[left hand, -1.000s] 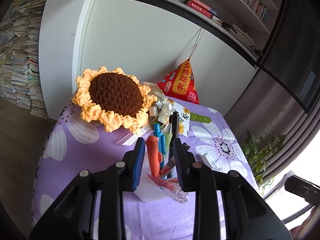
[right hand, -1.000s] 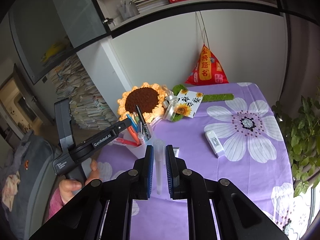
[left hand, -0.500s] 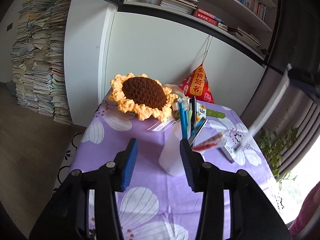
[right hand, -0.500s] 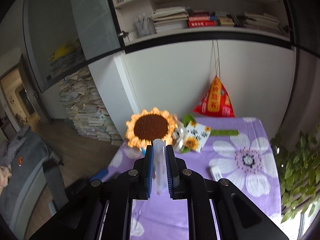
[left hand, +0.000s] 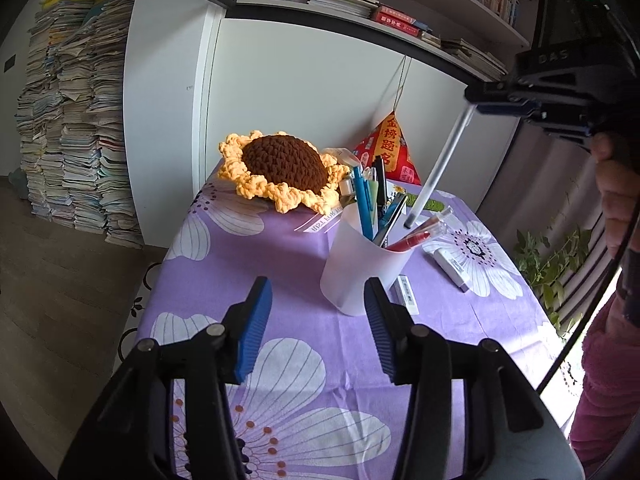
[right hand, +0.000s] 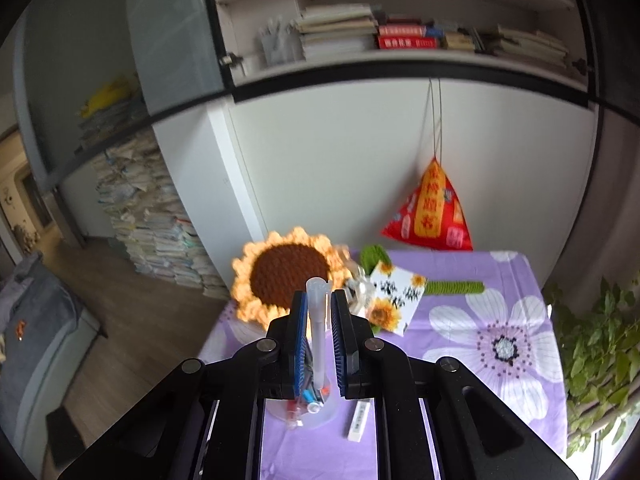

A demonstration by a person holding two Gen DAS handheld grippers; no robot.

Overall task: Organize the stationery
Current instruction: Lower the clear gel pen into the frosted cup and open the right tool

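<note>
In the right wrist view, the right tool (right hand: 319, 308) hides the lower part of the clear pen (right hand: 317, 332) it grips and most of the white cup (right hand: 320, 414) below it. The pens in that cup are too small and crowded to tell apart. The crocheted sunflower (right hand: 288, 276) is blurred. In the left wrist view, the picture's right edge cuts off the person's hand (left hand: 614, 196), and the cup wall (left hand: 360, 264) hides the lower ends of the pens (left hand: 370, 208) standing in it.
</note>
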